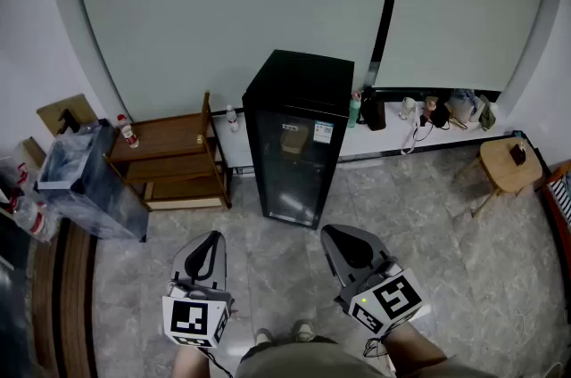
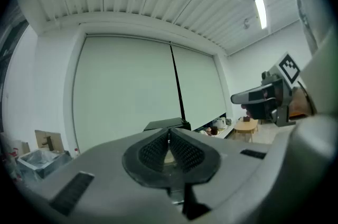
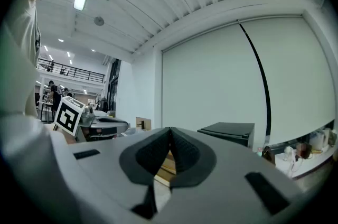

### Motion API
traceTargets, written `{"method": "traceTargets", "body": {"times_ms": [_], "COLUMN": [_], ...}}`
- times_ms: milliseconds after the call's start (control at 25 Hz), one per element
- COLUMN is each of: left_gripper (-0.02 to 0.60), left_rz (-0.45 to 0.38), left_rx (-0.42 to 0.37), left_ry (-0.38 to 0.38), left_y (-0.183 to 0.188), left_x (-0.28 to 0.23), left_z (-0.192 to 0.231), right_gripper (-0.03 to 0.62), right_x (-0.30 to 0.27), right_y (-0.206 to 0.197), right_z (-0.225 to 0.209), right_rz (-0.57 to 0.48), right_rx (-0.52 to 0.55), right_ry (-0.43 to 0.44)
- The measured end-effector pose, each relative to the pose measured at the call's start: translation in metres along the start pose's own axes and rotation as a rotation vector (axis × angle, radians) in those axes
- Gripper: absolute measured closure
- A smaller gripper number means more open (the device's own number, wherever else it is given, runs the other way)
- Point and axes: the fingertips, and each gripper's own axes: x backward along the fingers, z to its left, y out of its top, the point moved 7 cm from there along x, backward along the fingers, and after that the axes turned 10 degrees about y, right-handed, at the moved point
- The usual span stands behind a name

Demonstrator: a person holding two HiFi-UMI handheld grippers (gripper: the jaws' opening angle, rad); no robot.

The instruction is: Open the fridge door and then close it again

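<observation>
Tiled floor, black fridge, door shut

Pointing the left gripper toward the black fridge standing before pale blinds, pressing both jaws together on nothing; showing the right gripper at right, above a wooden stool.

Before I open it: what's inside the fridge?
The fridge door is shut. Through its dark glass only a brownish shape near the top shows, beside a white label; whether it sits inside or on the glass is unclear. Lower down is too dark.
</observation>
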Motion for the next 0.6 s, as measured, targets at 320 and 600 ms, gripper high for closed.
{"method": "traceTargets", "body": {"times_ms": [320, 600], "left_gripper": [0.569, 0.568], "left_rz": [0.008, 0.015], "left_rx": [-0.005, -0.021], "left_ry": [0.015, 0.034], "left_y": [-0.002, -0.003], "left_x": [-0.006, -0.009], "left_z": [-0.009, -0.021], "right_gripper": [0.597, 0.597], "right_x": [0.001, 0.005], "right_y": [-0.007, -0.012], "right_z": [-0.013, -0.024], "right_rz": [0.000, 0.001], "right_rx": [-0.017, -0.017], "right_ry": [0.021, 0.045]}}
